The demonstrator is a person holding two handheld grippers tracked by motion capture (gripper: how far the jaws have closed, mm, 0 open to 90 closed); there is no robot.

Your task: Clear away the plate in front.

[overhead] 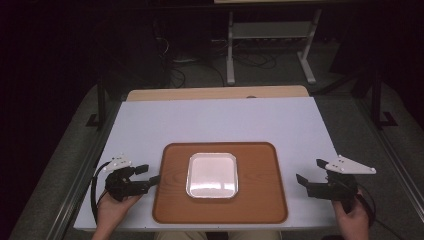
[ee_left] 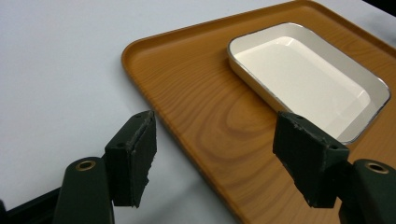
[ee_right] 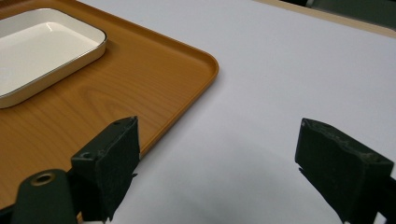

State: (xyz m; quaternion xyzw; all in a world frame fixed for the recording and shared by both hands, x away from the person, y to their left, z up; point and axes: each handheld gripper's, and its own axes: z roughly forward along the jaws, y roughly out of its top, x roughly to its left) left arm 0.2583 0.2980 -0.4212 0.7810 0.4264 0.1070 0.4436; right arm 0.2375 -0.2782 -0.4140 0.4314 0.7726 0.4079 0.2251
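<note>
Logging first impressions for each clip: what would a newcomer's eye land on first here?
The shallow white square enamel dish sits empty in the middle of the brown wood-grain rectangular tray, near the front of the white table. Flanking it, the open left claw reaches the tray's left edge, while the open right claw hangs clear of its right side.

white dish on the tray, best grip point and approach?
Grip the dish's raised rim, probably the left wall, one jaw inside and one outside, coming down from above. It is shallow, empty, upright and flat on the wooden tray, so only the thin rim offers a hold. The left gripper, open, is closest, at the tray's left edge.
</note>
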